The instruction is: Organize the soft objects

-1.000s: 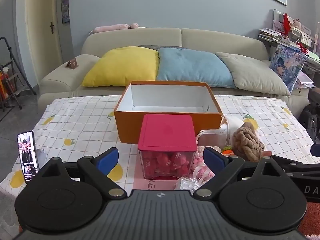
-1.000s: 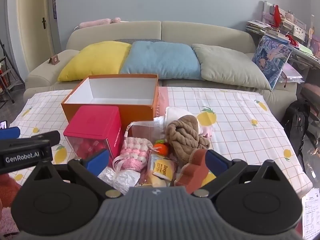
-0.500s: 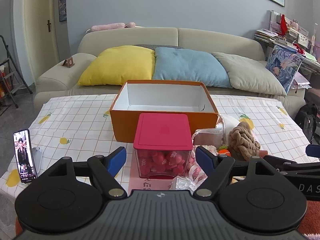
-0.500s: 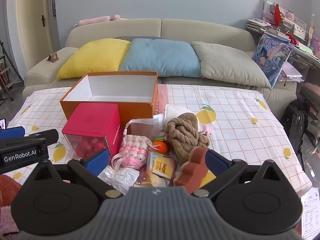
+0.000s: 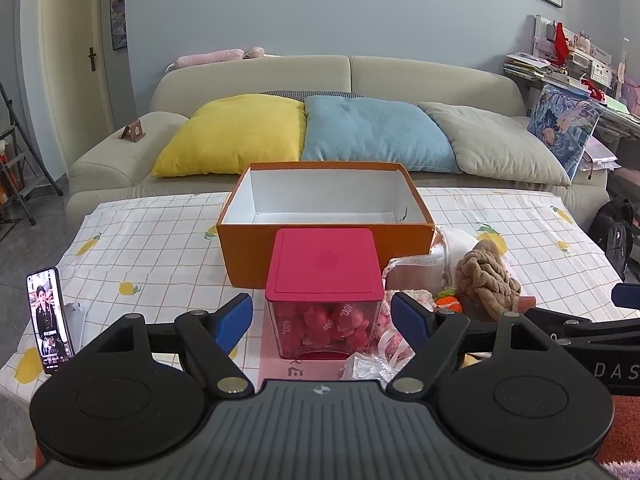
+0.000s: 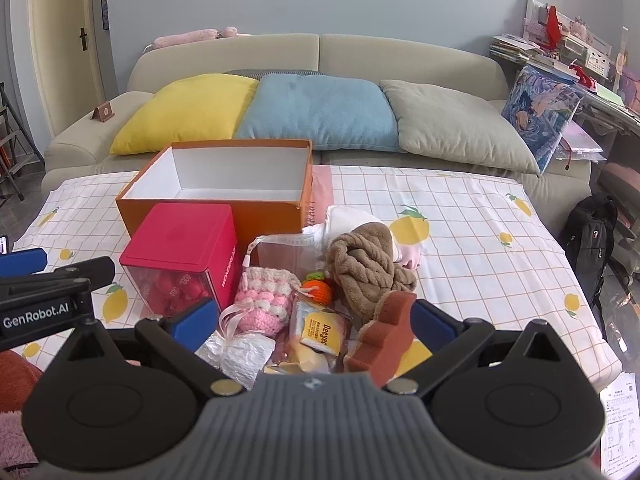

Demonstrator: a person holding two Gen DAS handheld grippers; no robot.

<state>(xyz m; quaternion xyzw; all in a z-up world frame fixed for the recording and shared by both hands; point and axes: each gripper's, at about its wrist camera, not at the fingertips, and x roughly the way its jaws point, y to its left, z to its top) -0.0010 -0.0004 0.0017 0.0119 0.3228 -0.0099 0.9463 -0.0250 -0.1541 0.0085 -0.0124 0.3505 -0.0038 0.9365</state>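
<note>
A: Left wrist view first. The left tool (image 5: 322,316) hangs with its jaws apart and nothing between them, lined up on the pink-lidded clear container (image 5: 324,294) on the tabletop (image 5: 160,252), just in front of the empty orange box (image 5: 326,216). The brown knotted plush (image 5: 486,276) lies to the right of the container, in a heap of small things.

B: How will the soft pieces handle?

A: My guess: light, squashy, no breakage risk. I'd pinch the plush across a thick loop so it doesn't slide out. The container is rigid and probably heavier.

B: And against a second ago?

A: The tool has drawn back and risen a little; its jaws have narrowed slightly.

B: Right wrist view?

A: The right tool (image 6: 312,320) is likewise spread wide and holding nothing. A rust-brown sponge (image 6: 380,332) stands against its right finger, with the pink crocheted pouch (image 6: 264,298) and orange knitted fruit (image 6: 317,290) just ahead. It has edged higher; the pile hasn't shifted.
</note>
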